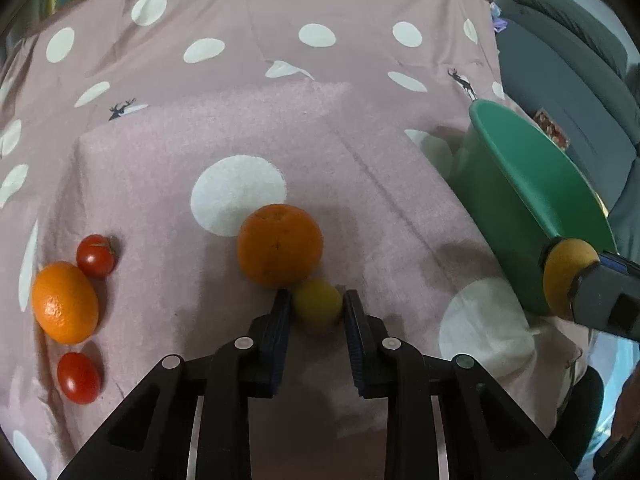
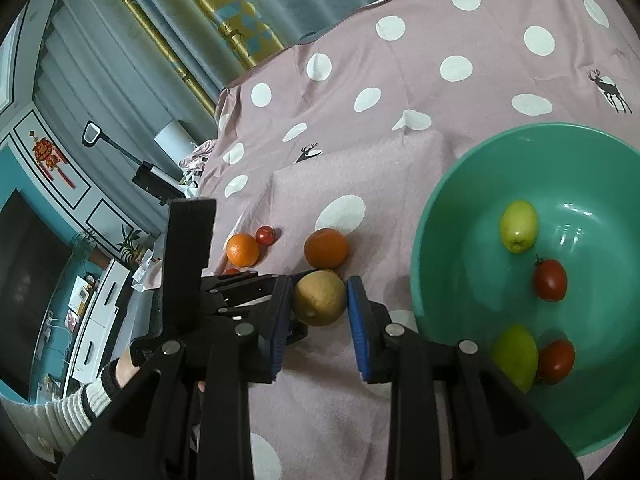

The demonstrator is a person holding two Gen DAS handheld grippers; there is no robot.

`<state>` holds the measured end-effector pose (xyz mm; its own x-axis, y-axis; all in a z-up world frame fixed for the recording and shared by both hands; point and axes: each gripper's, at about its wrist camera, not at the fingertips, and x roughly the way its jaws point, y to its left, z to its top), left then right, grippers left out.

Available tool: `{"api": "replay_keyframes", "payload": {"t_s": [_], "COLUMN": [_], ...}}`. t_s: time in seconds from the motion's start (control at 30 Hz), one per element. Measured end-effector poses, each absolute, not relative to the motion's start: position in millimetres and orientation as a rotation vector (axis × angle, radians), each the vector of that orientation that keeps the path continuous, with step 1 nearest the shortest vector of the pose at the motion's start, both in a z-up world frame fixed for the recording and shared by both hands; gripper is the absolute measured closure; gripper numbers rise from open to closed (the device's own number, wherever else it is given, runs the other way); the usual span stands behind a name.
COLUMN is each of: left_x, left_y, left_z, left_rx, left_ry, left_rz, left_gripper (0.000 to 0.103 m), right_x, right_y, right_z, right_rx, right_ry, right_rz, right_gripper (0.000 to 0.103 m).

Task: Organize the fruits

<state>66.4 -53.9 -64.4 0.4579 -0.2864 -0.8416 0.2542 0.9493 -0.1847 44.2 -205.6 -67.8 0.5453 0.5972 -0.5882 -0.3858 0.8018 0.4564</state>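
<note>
Left gripper closed on a small yellow-green fruit that rests on the pink polka-dot cloth, its pads pressed to both sides. Just beyond the fingertips, touching that fruit, sits a large orange. Off to the gripper's left lie a cherry tomato, a second orange and, farther back, another tomato.

Right gripper clamped on a yellow-brown round fruit, held just left of the green plastic bowl. Inside the bowl, to that gripper's right, a green fruit touches a tomato; farther in lie a tomato and another green fruit. A striped sleeve shows at lower left.
</note>
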Motion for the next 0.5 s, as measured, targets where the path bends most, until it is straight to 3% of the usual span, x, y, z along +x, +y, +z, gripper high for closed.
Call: {"api": "replay_keyframes", "payload": {"t_s": [0.5], "left_x": [20.3], "left_y": [-26.5], "left_z": [-0.8], "left_rx": [-0.113], "left_ry": [0.942], "left_rz": [-0.316], "left_gripper": [0.076], "right_x": [32.4], "right_y": [-211.0], "right_z": [-59.2], "right_rx": [0.302], "right_ry": [0.772], "right_rz": [0.608], "right_gripper": [0.074]}}
